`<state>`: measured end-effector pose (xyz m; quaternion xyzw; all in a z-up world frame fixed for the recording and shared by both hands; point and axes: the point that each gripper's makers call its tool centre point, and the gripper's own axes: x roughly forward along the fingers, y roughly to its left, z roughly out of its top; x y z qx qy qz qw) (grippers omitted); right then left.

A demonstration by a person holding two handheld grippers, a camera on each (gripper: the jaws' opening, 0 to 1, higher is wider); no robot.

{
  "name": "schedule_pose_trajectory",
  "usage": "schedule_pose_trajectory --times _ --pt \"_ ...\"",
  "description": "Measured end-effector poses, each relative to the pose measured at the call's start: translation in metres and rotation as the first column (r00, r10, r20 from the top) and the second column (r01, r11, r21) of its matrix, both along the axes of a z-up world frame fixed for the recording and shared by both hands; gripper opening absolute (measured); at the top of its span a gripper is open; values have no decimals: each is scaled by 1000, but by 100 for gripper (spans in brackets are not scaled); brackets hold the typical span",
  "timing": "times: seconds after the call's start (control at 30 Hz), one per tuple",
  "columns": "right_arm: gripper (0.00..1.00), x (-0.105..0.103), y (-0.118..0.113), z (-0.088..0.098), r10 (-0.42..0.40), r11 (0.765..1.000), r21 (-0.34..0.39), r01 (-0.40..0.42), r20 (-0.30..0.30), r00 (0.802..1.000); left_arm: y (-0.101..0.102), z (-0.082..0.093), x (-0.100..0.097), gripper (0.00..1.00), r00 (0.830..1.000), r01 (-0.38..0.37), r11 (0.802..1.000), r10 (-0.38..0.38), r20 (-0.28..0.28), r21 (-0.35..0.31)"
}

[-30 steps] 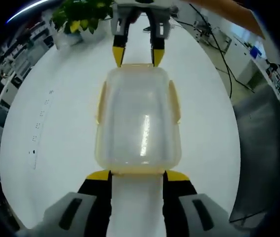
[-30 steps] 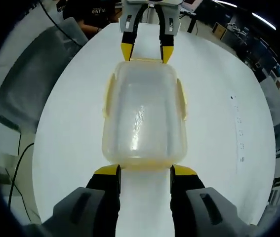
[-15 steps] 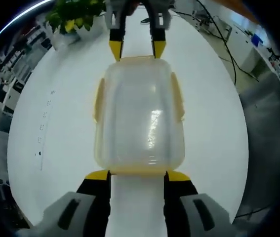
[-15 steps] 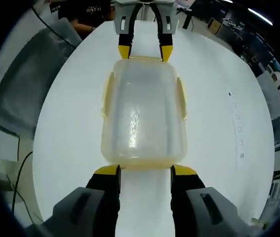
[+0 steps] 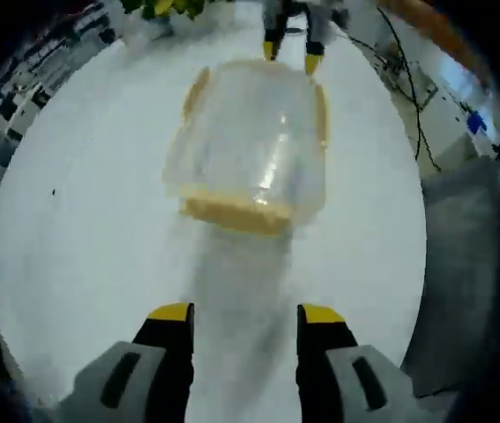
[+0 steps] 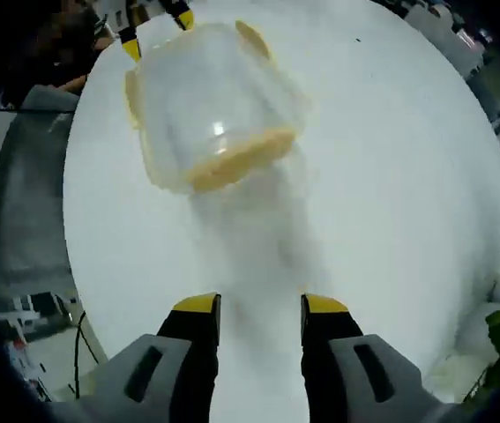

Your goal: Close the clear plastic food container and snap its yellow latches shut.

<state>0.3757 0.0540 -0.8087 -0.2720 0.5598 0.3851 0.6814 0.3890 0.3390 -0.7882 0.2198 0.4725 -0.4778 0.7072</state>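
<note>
While both jaws gape, the container (image 5: 250, 145) lies well ahead, untouched.

White round desk (image 5: 82, 220) carrying items. Potted green plant (image 5: 166, 7) with yellow blooms sitting at desk's far edge in left gripper view. Black cables (image 5: 408, 97) trailing beside desk. Grey chair (image 6: 20, 203) standing beside desk in right gripper view.

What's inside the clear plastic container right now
Nothing shows inside the clear plastic container: through its walls you see only the white table and glare. The picture is motion-blurred, so something small or clear inside could go unseen.
</note>
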Motion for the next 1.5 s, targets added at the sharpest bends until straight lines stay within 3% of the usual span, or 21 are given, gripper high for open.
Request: schedule_pose_trajectory --times 0.03,0.1,0.13,0.17,0.2,0.23,0.27,0.3,0.4,0.47,0.57,0.63,0.73,0.83,0.87,0.97,1.03,1.07,1.1,1.2,1.5 --pt "29 6 3 7 -63 997 42 63 14 998 -5 10 7 37 997 -73 995 72 -18 -71" --pt "29 24 18 29 -248 950 204 237 32 968 -21 37 23 35 953 -297 922 269 -139 -247" --pt "30 34 28 42 -360 889 310 337 16 933 -28 47 25 32 924 -372 875 316 -216 -310" --pt "29 38 34 50 -427 835 375 402 -17 904 -31 52 24 26 916 -386 859 313 -252 -337" --pt "28 36 46 59 -471 761 457 461 -99 876 -33 55 23 19 887 -439 830 341 -310 -344" --pt "28 37 52 64 -501 704 500 504 -153 852 -34 54 23 19 864 -481 809 372 -339 -338" --pt "30 38 59 66 -533 639 529 558 -218 818 -33 49 26 22 819 -552 775 437 -371 -307" --pt "32 39 61 65 -548 617 533 579 -238 802 -29 40 24 26 794 -585 771 481 -372 -250" --pt "30 35 66 51 -539 625 493 605 -287 792 -33 25 8 22 806 -544 818 447 -388 -186" --pt "29 35 74 43 -534 622 486 614 -310 787 -39 20 -1 22 758 -584 797 466 -457 -155" --pt "30 34 81 34 -537 625 465 627 -327 777 -39 17 4 25 753 -602 781 489 -440 -163" --pt "29 31 86 29 -511 668 447 595 -306 803 -37 15 7 24 753 -609 778 507 -419 -152" --pt "26 27 94 26 -488 698 436 568 -290 823 -38 15 4 23 724 -634 760 519 -455 -143" --pt "26 27 98 27 -501 687 436 582 -297 813 -40 13 2 23 732 -626 768 517 -443 -138" --pt "26 25 100 27 -497 686 436 583 -305 813 -33 7 2 23 762 -595 795 510 -400 -120" --pt "25 19 106 27 -488 682 436 587 -328 809 -29 0 -7 22 758 -587 805 509 -408 -87" --pt "25 17 108 27 -491 679 440 588 -323 809 -26 2 -7 21 747 -602 793 516 -420 -96" --pt "25 16 109 27 -492 676 440 591 -327 807 -24 3 -7 21 752 -597 796 511 -417 -100" --pt "24 15 111 27 -498 666 441 602 -338 798 -22 3 -7 21 757 -591 800 505 -414 -105" --pt "23 12 117 27 -516 624 452 638 -375 770 -13 3 -7 21 743 -609 786 522 -420 -101" --pt "21 -11 152 26 -484 604 478 638 -416 770 25 3 -33 21 755 -585 807 503 -421 -84"
